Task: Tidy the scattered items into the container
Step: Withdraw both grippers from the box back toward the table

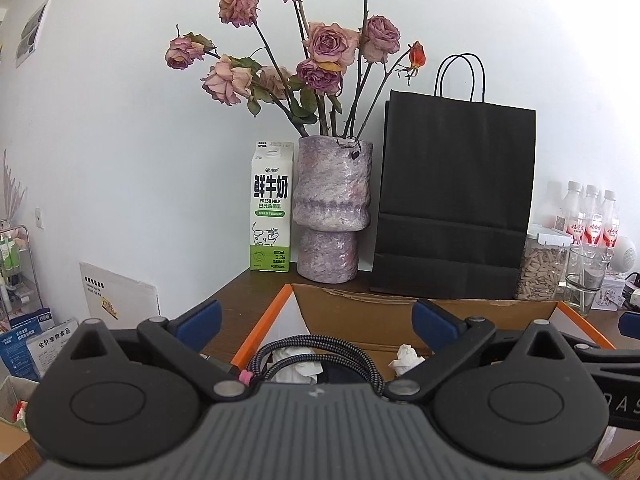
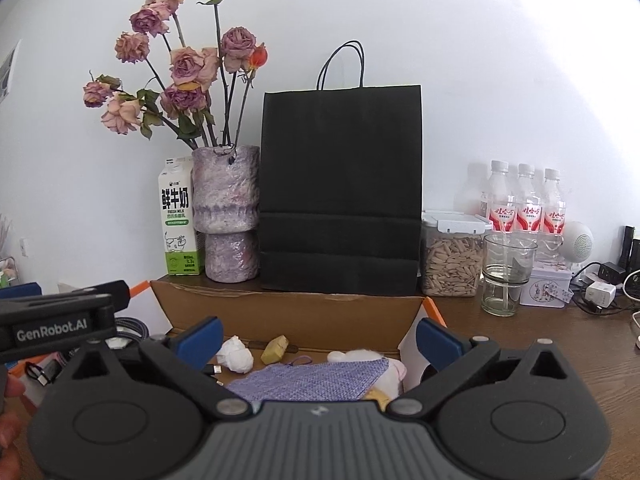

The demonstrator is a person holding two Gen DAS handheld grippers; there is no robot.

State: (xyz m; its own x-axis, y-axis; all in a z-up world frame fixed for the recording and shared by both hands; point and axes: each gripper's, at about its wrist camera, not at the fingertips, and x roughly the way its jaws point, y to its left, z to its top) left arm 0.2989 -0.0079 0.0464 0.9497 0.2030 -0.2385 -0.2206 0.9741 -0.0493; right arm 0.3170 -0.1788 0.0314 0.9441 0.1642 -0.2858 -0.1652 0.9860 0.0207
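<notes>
Both jaws spread wide, nothing held: left hand-held gripper [image 1: 316, 320], right hand-held gripper [image 2: 318, 338], both over the open cardboard box [image 2: 288, 312] on the surface [image 2: 540, 332]. Inside: braided cable [image 1: 316, 350], crumpled tissue [image 2: 236, 354], purple cloth [image 2: 316, 378]. Behind: vase [image 2: 226, 212], black bag [image 2: 340, 184].

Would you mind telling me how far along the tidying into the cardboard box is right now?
Largely done, it seems: the cardboard box already holds a braided cable, crumpled tissues, a purple woven cloth and a yellowish lump. Nothing is in hand: the left gripper and right gripper both stand open and empty over the box. No loose items show on the table beside it, though the grippers hide much.
</notes>
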